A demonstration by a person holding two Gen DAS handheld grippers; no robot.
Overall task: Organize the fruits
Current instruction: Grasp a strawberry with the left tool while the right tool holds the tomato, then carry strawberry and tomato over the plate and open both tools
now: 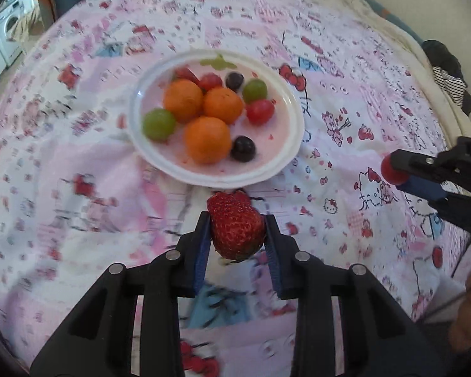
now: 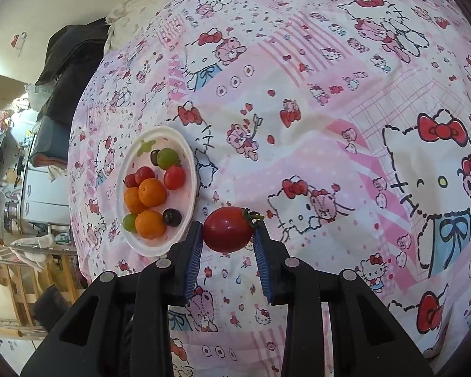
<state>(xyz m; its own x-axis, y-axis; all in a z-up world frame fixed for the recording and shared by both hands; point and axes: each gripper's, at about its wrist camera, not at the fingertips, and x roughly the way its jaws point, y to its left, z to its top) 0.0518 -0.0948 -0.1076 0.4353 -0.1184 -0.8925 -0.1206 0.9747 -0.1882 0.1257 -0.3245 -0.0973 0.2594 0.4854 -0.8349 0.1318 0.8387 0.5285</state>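
Note:
My left gripper (image 1: 237,220) is shut on a red strawberry (image 1: 236,226) and holds it just short of the near rim of a white plate (image 1: 293,125). The plate holds three oranges (image 1: 208,139), two green grapes (image 1: 159,124), dark grapes (image 1: 243,148), cherry tomatoes (image 1: 260,111) and a strawberry (image 1: 186,73). My right gripper (image 2: 227,229) is shut on a red cherry tomato (image 2: 227,229) with a green stem, to the right of the plate (image 2: 190,169). In the left wrist view the right gripper (image 1: 392,171) shows at the right with the tomato (image 1: 389,172).
A pink and white cartoon-cat bedsheet (image 2: 329,110) covers the surface. Dark clothes (image 1: 446,72) lie at its far right edge. A washing machine (image 1: 6,28) stands beyond the bed at the left. Shelves and clutter (image 2: 31,188) stand past the sheet's left edge.

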